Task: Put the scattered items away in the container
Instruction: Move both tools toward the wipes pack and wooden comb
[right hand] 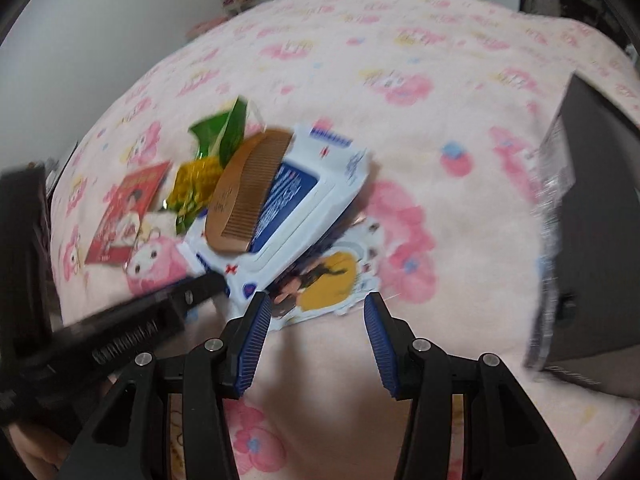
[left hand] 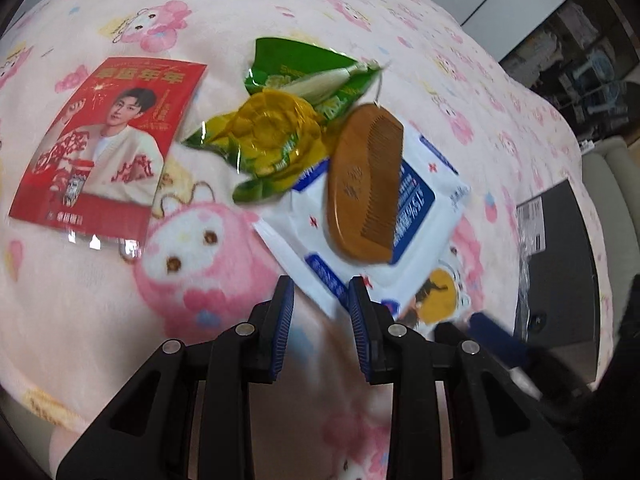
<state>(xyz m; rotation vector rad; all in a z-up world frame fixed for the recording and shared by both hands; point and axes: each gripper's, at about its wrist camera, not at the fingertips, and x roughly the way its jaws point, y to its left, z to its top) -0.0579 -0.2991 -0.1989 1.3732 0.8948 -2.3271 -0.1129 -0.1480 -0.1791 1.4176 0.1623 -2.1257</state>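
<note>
Pink fleece blanket with cartoon bunnies (left hand: 224, 8) covers the whole bed, and the stuff is all lying out on it: a red glossy photo card (left hand: 108, 148), a crinkly green-and-yellow snack wrapper (left hand: 276, 136), and a brown wooden comb (left hand: 366, 184) resting on a white-and-blue wet wipes pack (left hand: 424, 200), with a yellow cartoon sticker sheet (right hand: 324, 276) poking out underneath. The dark grey box (right hand: 592, 232) sits well apart to the right; can't see inside, but plenty's left.

Left gripper (left hand: 321, 332) has its jaws parted, empty, hovering at the pack's near corner. Right gripper (right hand: 316, 340) is wide open, empty, just before the sticker sheet.
</note>
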